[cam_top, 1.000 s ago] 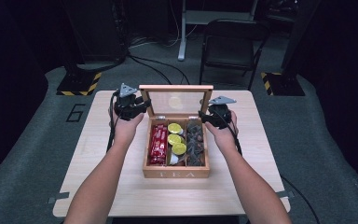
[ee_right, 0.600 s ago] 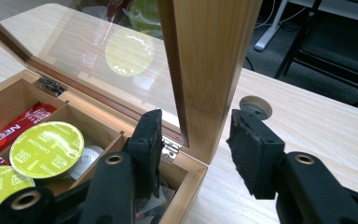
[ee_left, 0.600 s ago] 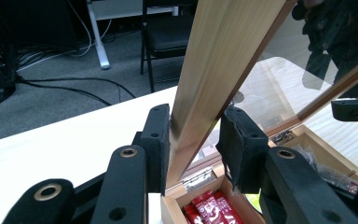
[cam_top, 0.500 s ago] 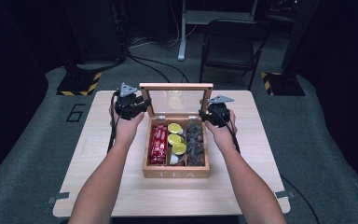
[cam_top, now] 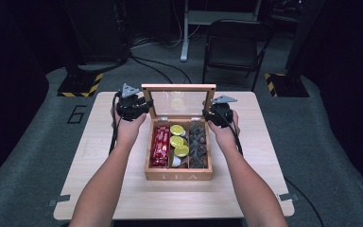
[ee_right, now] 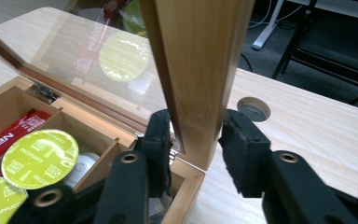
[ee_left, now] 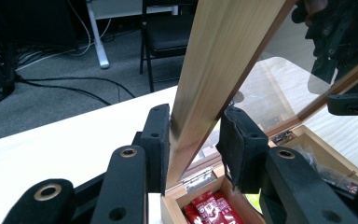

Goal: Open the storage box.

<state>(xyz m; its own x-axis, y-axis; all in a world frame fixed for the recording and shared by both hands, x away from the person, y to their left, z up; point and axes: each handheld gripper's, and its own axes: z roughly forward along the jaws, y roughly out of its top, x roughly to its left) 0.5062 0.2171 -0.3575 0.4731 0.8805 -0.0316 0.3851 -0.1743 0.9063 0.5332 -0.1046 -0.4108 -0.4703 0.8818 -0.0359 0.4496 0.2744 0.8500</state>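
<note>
A wooden tea box [cam_top: 178,176] stands mid-table with its glass-paned lid [cam_top: 178,87] raised upright. Inside lie red packets [cam_top: 160,146], yellow-green capsules [cam_top: 177,141] and dark items [cam_top: 198,144]. My left gripper [cam_top: 144,108] is shut on the lid's left frame rail [ee_left: 214,60], which its pads [ee_left: 158,140] clamp. My right gripper [cam_top: 210,113] has just been closing its jaws and is now shut on the lid's right frame rail [ee_right: 196,56], low near the hinge corner.
The light wooden table [cam_top: 99,189] has bare room on both sides of the box and in front of it. A round cable hole [ee_right: 253,108] sits in the tabletop near my right gripper. Behind the table stands a black chair [cam_top: 231,47].
My right hand has edged slightly in toward the lid's right rail. The left hand, the lid and the box stand as before.
</note>
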